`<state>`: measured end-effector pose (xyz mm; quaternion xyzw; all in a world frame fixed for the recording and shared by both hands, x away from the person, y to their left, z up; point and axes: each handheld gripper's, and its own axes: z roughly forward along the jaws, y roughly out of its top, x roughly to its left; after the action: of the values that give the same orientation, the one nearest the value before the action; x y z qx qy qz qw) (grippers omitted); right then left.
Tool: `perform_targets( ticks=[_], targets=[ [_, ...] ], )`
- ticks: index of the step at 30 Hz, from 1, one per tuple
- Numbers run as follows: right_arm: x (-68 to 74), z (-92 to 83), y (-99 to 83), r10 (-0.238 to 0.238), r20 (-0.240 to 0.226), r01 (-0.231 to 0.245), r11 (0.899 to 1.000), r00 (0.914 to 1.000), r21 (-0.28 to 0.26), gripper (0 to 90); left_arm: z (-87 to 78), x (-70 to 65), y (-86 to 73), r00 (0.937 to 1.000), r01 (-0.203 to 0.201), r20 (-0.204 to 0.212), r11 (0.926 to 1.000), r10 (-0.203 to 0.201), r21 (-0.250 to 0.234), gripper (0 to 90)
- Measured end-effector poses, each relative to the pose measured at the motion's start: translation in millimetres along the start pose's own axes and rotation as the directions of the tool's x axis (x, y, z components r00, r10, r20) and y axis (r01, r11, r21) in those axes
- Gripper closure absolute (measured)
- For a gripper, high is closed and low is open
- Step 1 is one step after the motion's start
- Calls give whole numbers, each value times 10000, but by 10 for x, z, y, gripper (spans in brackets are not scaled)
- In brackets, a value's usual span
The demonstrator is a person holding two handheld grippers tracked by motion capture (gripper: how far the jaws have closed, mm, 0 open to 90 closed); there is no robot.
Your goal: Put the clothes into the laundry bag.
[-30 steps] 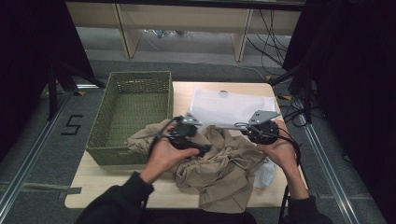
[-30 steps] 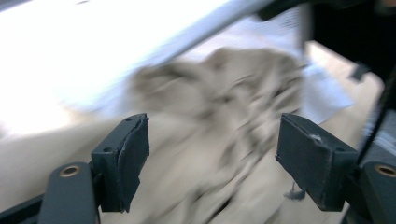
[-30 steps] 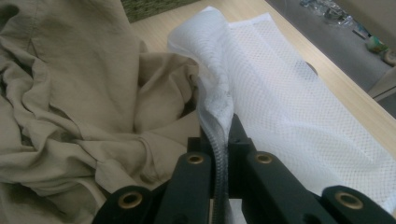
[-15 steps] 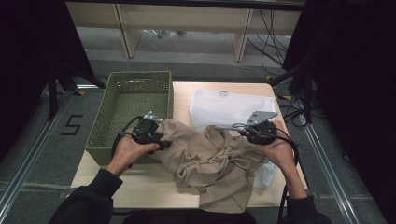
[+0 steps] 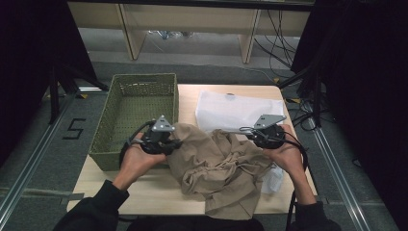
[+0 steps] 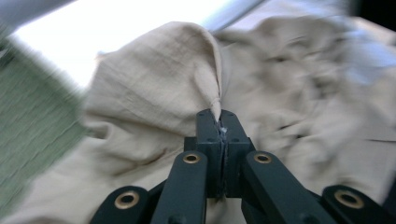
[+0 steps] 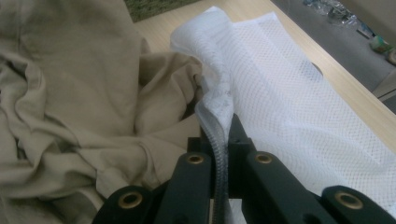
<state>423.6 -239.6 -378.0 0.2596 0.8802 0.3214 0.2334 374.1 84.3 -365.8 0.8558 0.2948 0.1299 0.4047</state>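
Since a sec ago the left gripper has gone left, from mid-cloth to the garment's left edge by the green basket, and its fingers have just been closing; they're now pinched on a fold of the beige garment, seen up close in left gripper view. The right gripper hasn't moved; fingers clamped on the zipper edge of the white mesh bag. Garment lies crumpled mid-table, between both hands, its top edge touching the bag.
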Motion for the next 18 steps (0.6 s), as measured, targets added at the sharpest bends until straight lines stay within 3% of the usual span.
perform_targets(
  ticks=[1, 2, 3, 5, 6, 7, 8, 9, 10, 12, 13, 14, 15, 16, 18],
  targets=[
    [6, 3, 9, 15, 39, -15, 10000, 10000, -15, 900, 0, 0, 0, 10000, 0, 0, 10000, 0, 0, 887],
    [19, 3, 24, -13, -13, 13, 10000, 10000, -7, 900, 101, -280, 99, 9967, -499, 626, 9986, 508, -147, 887],
    [19, 3, 24, -13, -13, 13, 10000, 10000, -7, 900, 101, -280, 99, 9967, -499, 626, 9986, 508, -147, 887],
    [48, -6, 49, 27, 57, -27, 10000, 10000, -73, 900, 256, -561, 183, 9862, -891, 1383, 9958, 912, -207, 887],
    [46, -8, 72, -299, 45, 300, 9994, 9995, -199, 900, 389, -706, 218, 9781, -1071, 1778, 9941, 1084, -166, 887],
    [46, -8, 72, -299, 45, 300, 9994, 9995, -199, 900, 481, -783, 232, 9729, -1214, 1974, 9926, 1207, -84, 887],
    [57, -15, 72, -120, -16, 120, 9998, 9999, -187, 900, 648, -880, 243, 9657, -1309, 2274, 9913, 1251, 107, 886],
    [57, -15, 72, -120, -16, 120, 9998, 9999, -187, 900, 791, -943, 235, 9638, -1218, 2416, 9923, 1127, 230, 886],
    [64, -20, 66, 99, -80, -100, 9998, 9999, -148, 900, 935, -987, 218, 9608, -1239, 2549, 9913, 1086, 447, 885],
    [34, -29, 50, -26, -1, 26, 9998, 10000, -219, 900, 1187, -1035, 171, 9573, -1280, 2699, 9889, 1035, 750, 870],
    [24, -25, 50, -152, -35, 151, 9996, 9999, -232, 900, 1404, -1025, 119, 9552, -1220, 2836, 9855, 843, 1180, 864],
    [31, -24, 50, -42, -29, 42, 9999, 10000, -164, 900, 1404, -1025, 119, 9552, -1220, 2836, 9855, 843, 1180, 851],
    [31, -16, 50, -104, -52, 103, 9998, 9999, -176, 900, 1461, -1032, 103, 9494, -907, 3101, 9886, 495, 1201, 833],
    [35, -8, 49, -131, -69, 130, 9998, 9999, -170, 900, 1446, -1049, 109, 9430, -853, 3299, 9899, 434, 1136, 797],
    [40, -5, 48, -107, -80, 106, 9999, 9999, -102, 900, 1380, -1055, 130, 9413, -914, 3335, 9903, 517, 1046, 695]
  ],
)
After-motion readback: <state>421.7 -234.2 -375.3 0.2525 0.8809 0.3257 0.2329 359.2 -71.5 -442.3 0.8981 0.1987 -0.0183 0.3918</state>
